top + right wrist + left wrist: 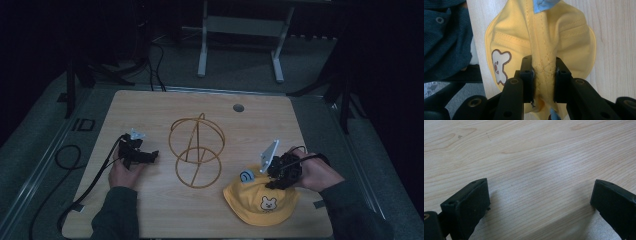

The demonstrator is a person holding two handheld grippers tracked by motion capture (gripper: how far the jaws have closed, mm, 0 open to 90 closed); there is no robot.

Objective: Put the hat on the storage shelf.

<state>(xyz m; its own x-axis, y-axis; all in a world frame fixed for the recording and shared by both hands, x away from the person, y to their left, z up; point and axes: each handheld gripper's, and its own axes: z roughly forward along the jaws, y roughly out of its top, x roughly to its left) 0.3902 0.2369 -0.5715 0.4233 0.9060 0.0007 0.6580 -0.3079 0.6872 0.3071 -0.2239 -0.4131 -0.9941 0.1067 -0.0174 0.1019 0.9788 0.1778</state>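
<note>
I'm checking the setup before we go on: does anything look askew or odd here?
Only the yellow hat: the right gripper pinches its crown into a ridge, so it sits bunched. The wire stand stands upright.

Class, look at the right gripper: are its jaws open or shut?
Shut: the right gripper pinches a bunched fold of the yellow hat between its jaws.

Hat [260, 200] right of wire frame [196, 150]

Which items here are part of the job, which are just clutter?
In play:
- yellow hat, its crown pinched in the right gripper
- wire hat stand, mid-table, likely where the hat goes

Lying about:
- left gripper, open over bare wooden table
- white desk frame on the floor beyond
</note>
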